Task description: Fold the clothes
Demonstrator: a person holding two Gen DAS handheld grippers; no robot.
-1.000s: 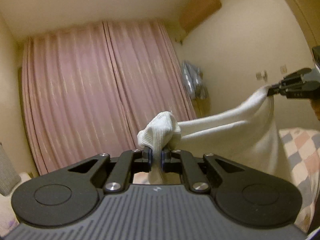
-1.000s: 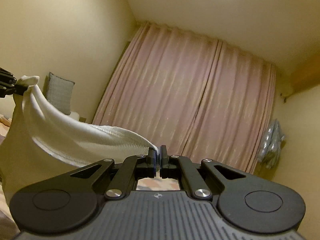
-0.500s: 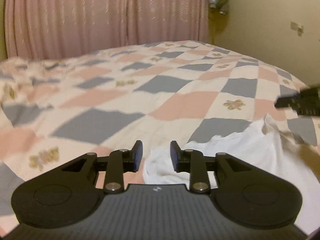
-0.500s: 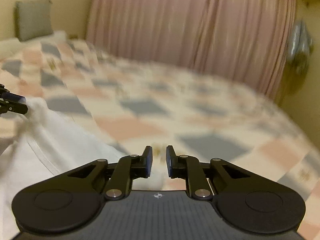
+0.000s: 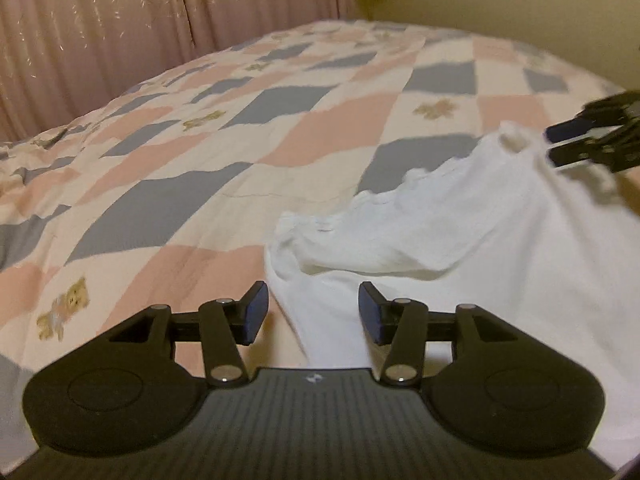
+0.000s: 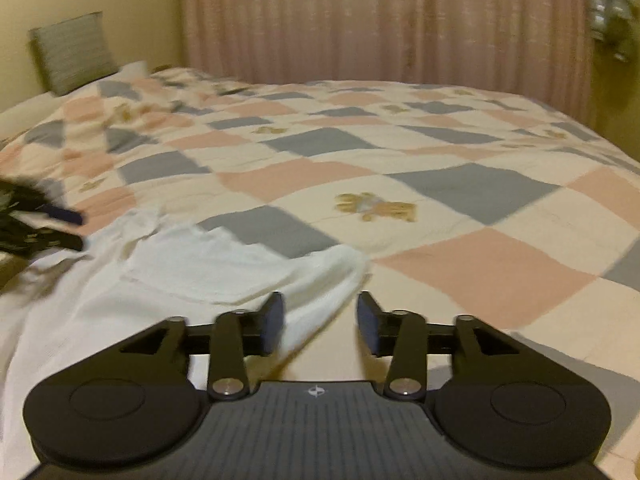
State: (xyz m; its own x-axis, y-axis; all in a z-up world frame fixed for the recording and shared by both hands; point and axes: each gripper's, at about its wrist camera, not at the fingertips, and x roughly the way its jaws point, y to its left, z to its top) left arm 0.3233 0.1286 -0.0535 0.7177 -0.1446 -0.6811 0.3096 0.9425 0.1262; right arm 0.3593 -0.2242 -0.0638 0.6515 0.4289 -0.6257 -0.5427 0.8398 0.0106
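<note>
Fingers of the left gripper stand wide apart at lower centre, gripping nothing; the right gripper is likewise spread. White garment lies rumpled on the checked quilt, filling the frame's right. Pink curtains hang across the top.

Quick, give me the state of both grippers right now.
Left gripper: jaws open, holding nothing; the white garment lies on the bed between them.
Right gripper: jaws open, holding nothing, at the garment's other corner.
</note>
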